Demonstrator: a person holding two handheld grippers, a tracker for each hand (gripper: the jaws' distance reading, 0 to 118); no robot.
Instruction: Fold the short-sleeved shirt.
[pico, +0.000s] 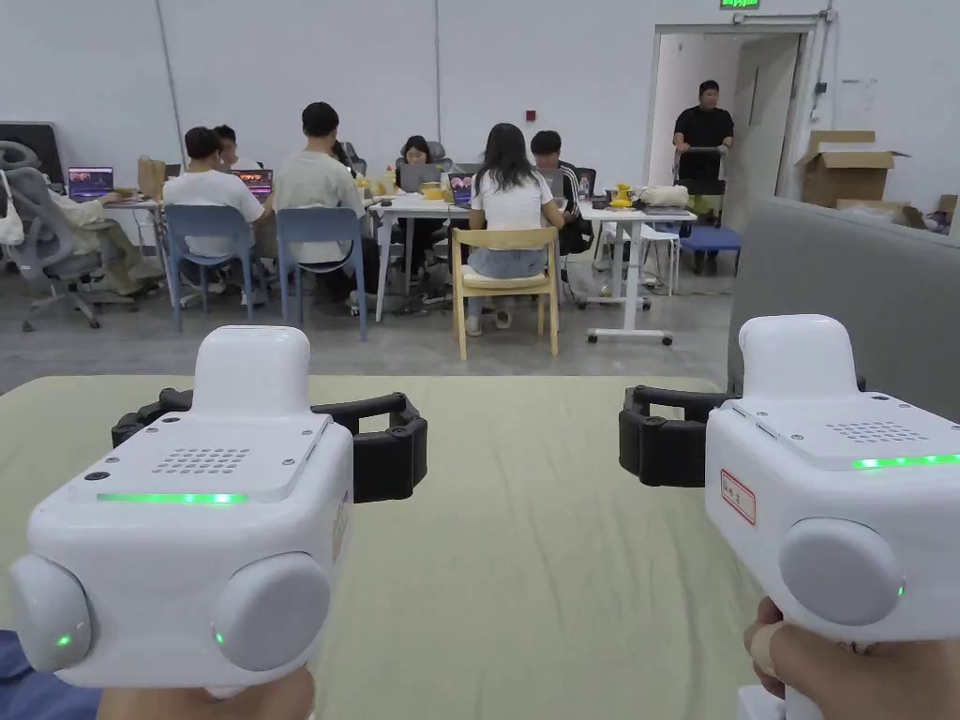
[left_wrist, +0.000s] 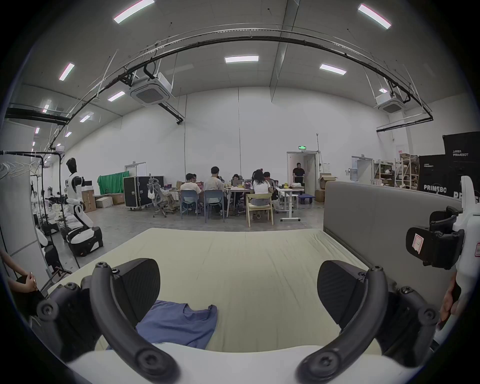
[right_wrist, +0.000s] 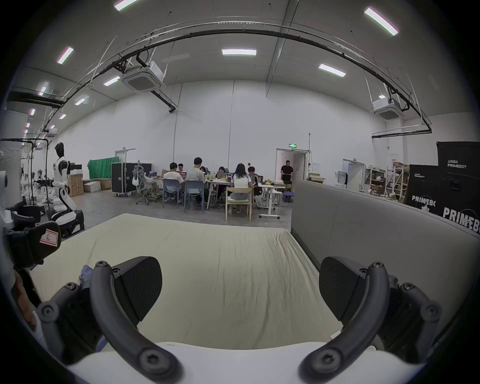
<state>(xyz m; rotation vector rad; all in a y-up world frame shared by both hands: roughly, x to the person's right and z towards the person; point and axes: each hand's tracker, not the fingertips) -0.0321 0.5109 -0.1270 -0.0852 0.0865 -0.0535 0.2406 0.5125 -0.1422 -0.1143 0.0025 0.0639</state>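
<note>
Two hand-held grippers hover side by side above a pale green bed sheet (pico: 525, 525). The left gripper (left_wrist: 237, 293) and right gripper (right_wrist: 240, 291) both have jaws spread wide, holding nothing. The blue short-sleeved shirt (left_wrist: 179, 324) lies crumpled on the sheet, below the left gripper's left jaw.

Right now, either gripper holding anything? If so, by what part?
Nothing held. Left gripper and right gripper are both open above the bed; the blue shirt lies untouched.
</note>
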